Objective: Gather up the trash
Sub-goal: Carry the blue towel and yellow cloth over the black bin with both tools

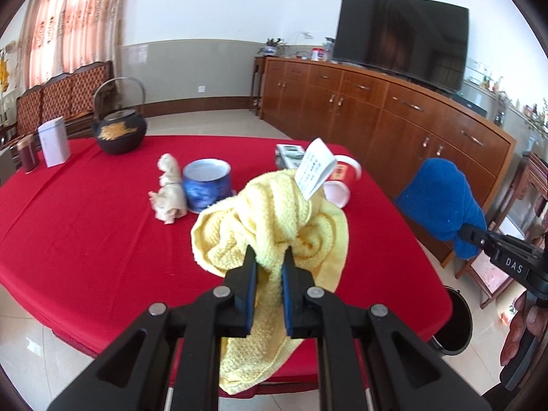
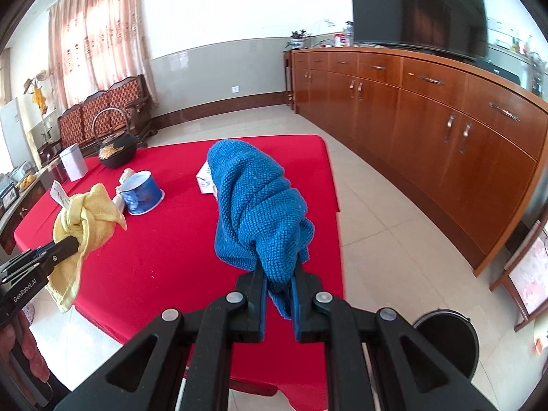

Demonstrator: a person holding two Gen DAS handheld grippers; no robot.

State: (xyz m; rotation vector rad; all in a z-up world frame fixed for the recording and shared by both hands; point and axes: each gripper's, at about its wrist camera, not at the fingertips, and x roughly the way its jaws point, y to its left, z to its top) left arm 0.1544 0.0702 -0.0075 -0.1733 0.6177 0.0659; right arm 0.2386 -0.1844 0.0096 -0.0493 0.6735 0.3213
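My left gripper is shut on a yellow cloth, held above the red table; a folded white paper sticks out of the cloth's top. My right gripper is shut on a blue cloth, held above the table's right side; it also shows in the left wrist view. On the table lie a crumpled beige tissue, a tipped red paper cup and a printed packet. A black trash bin stands on the floor at the table's right.
A blue-and-white tub stands mid-table. A black iron kettle, a white tin and a dark red can stand at the far left. A long wooden sideboard with a TV runs along the right.
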